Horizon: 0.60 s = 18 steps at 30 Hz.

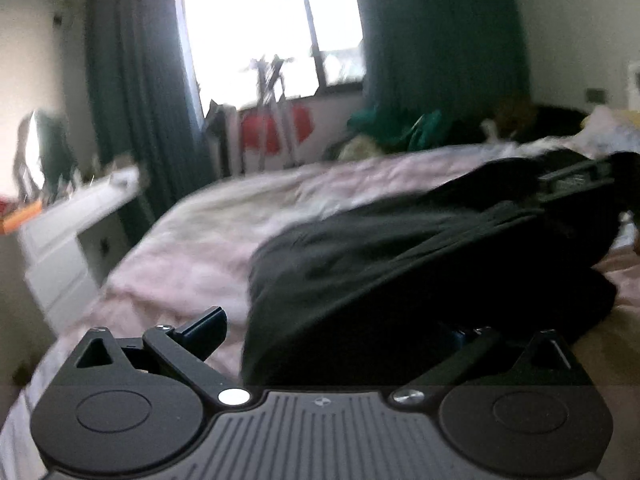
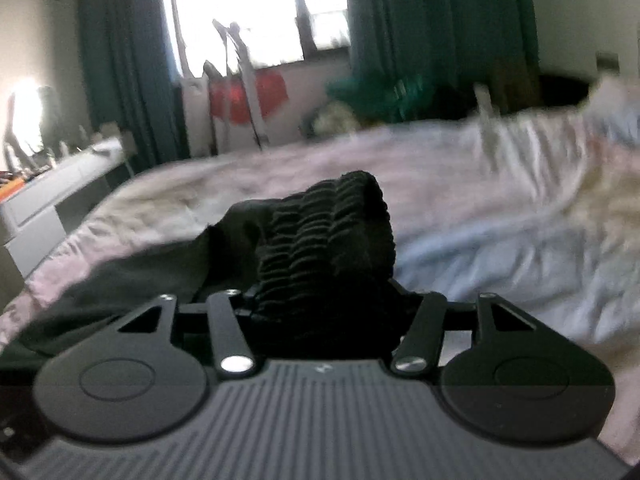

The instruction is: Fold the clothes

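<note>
A dark garment (image 1: 400, 264) lies bunched on the bed (image 1: 192, 240). My left gripper (image 1: 332, 336) is open: its left finger (image 1: 204, 330) stands clear of the cloth, and the garment drapes over its right finger, which is hidden. In the right wrist view my right gripper (image 2: 324, 300) is shut on the garment's ribbed elastic band (image 2: 332, 232), which bunches up between the jaws; the rest of the dark cloth (image 2: 120, 276) trails to the left. The right gripper (image 1: 576, 180) also shows at the far right of the left wrist view, in the cloth.
The bed has a rumpled pale pink and white cover (image 2: 480, 200). A white dresser (image 1: 68, 236) stands to the left of it. Beyond are a bright window (image 1: 256, 24), teal curtains (image 1: 132, 80), a rack with red cloth (image 1: 276, 128) and a clothes pile (image 1: 400, 128).
</note>
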Available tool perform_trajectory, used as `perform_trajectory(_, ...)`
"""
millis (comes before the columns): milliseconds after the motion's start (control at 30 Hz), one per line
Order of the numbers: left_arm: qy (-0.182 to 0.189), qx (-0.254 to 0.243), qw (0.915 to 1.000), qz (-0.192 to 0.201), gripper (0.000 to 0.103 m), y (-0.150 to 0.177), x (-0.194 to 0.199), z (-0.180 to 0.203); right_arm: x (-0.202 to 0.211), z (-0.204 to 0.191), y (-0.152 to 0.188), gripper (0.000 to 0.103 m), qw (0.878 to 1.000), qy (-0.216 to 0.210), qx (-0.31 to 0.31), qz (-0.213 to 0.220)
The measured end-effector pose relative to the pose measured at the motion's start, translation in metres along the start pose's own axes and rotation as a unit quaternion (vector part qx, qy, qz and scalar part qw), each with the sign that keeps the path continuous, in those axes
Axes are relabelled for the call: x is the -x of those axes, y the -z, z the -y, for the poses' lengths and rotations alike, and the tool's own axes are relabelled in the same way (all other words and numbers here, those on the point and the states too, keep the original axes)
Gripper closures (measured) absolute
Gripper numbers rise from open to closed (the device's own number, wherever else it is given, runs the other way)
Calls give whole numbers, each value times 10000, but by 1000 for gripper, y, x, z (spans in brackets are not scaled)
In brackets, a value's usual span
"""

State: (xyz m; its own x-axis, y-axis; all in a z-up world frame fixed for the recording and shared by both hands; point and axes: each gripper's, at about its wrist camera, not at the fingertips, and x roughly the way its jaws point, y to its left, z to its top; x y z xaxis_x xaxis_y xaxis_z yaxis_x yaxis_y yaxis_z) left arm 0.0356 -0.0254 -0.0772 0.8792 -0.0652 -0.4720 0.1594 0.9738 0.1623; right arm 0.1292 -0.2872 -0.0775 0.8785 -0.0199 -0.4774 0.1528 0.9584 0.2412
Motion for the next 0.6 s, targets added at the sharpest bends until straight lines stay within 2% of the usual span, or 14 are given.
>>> perform_trajectory(100,172,417,9988,-198,0,-1,-3,-11,-13,16,6,39,9982,-132,-497,-315)
perform_trajectory(233,161,502,9983,-250,0,0,0,-15,-13,22,14,30,9934,-248,-989,-517)
perform_trajectory(300,147,497,9984,-247,0,-1,1,-16,-12,26,20,17,9887,-268,-1324,-651)
perform_trajectory(333,149,517,9982,-252,0,-1,1,-17,-11,29,22,16,9857,-350,-1497,-690)
perform_trajectory(400,161,571,9979,-268,0,-1,1,-19,-11,36,23,15,9780,-625,-1852,-722)
perform_trajectory(467,171,658,9973,-289,0,-1,0,-22,-10,42,25,9,9683,-899,-2204,-753)
perform_trajectory(600,173,889,9953,-333,0,-2,-2,-28,-9,56,28,5,9429,-1441,-2892,-811)
